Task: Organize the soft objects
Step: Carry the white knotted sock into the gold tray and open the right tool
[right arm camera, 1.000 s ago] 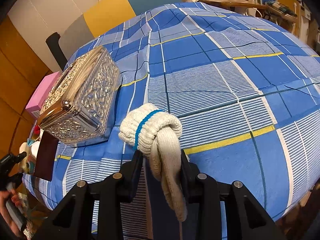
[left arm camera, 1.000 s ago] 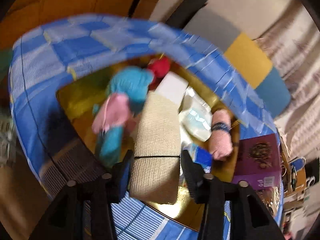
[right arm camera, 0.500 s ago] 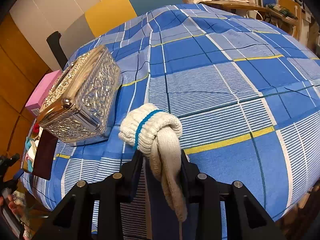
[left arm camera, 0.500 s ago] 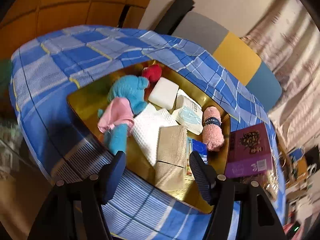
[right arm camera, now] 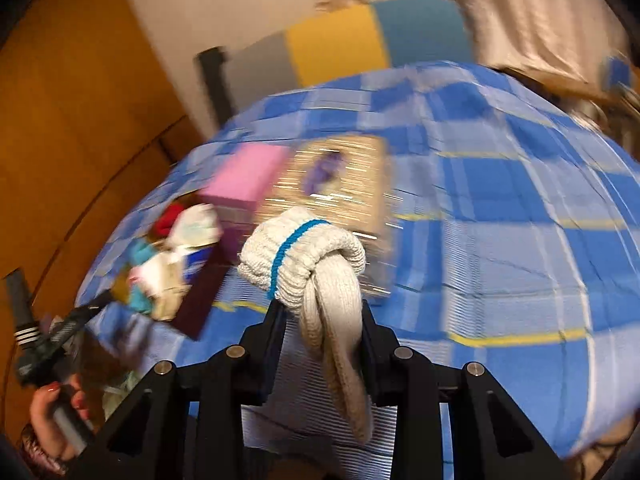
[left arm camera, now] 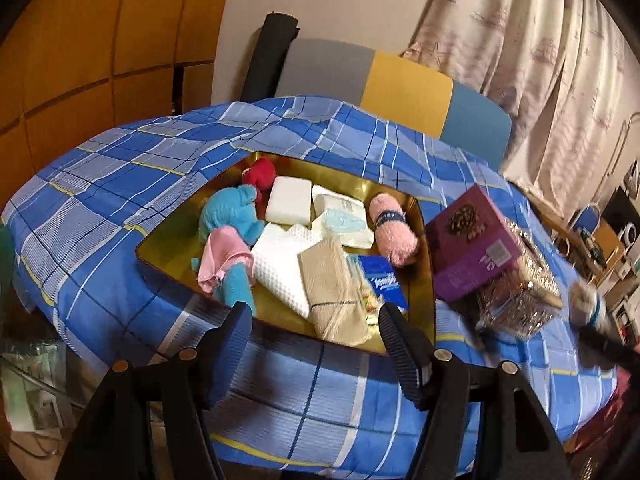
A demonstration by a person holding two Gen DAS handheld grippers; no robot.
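Blue plaid cloth [left arm camera: 100, 216] covers the table, with wood panelling [left arm camera: 80, 48] and pale curtains [left arm camera: 540, 60] behind. Left gripper [left arm camera: 314, 326] gapes empty before the gold tray [left arm camera: 168, 246] of soft things. Right gripper [right arm camera: 322, 330] pinches a knotted cream sock with a blue stripe [right arm camera: 304, 256] above the cloth.

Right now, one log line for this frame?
left gripper: open, empty | right gripper: shut on knotted sock | gold tray: filled with soft items

Knotted cream sock [right arm camera: 308, 256] clamped in right tool [right arm camera: 322, 320].

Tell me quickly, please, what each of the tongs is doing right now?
Left tongs: open, holding nothing.
Right tongs: closed on the knotted white sock.
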